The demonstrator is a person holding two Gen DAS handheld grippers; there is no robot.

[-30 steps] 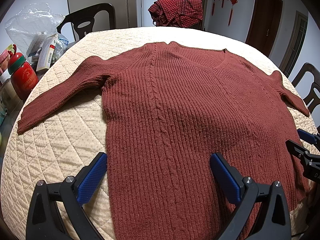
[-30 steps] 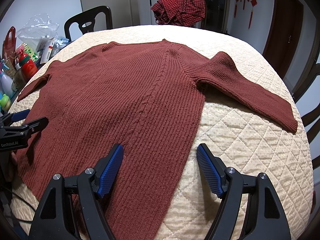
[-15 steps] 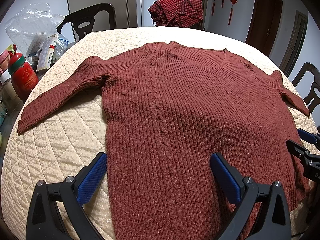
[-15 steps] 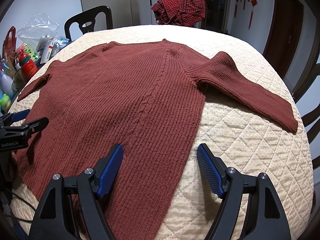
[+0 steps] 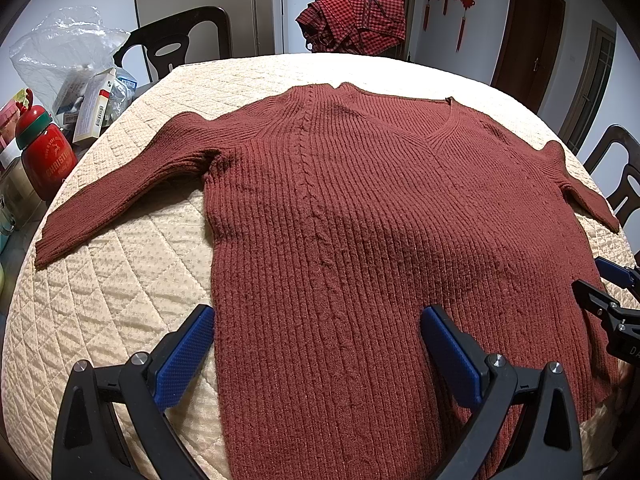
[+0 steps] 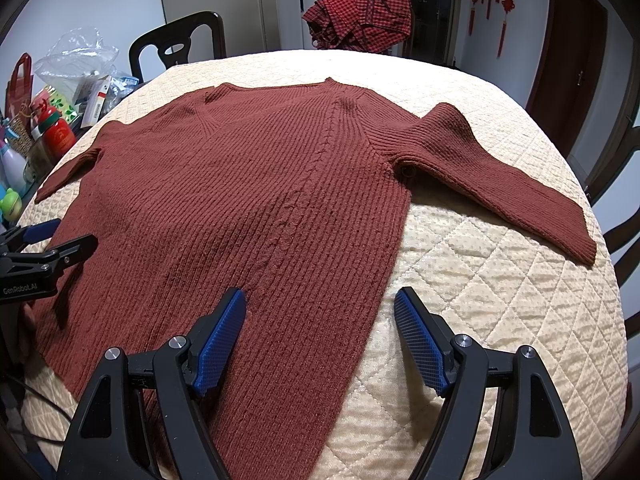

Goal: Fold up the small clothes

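A dark red ribbed V-neck sweater [image 5: 360, 220] [image 6: 248, 208] lies flat, front up, on a round table with a cream quilted cover [image 5: 100, 300] [image 6: 500, 300]. Both sleeves are spread out to the sides. My left gripper [image 5: 318, 350] hovers open over the sweater's lower left side, its left pad above the hem edge. My right gripper [image 6: 320, 332] hovers open over the lower right side, straddling the sweater's side edge. Neither holds anything. Each gripper shows at the other view's edge, the right gripper [image 5: 608, 292] and the left gripper [image 6: 48, 240].
A red checked garment [image 5: 356, 24] lies heaped at the table's far edge. A red bottle [image 5: 46, 156], boxes and a plastic bag [image 5: 68, 60] crowd the left side. Dark chairs [image 5: 176, 44] stand around the table. A door [image 5: 528, 28] is at the back right.
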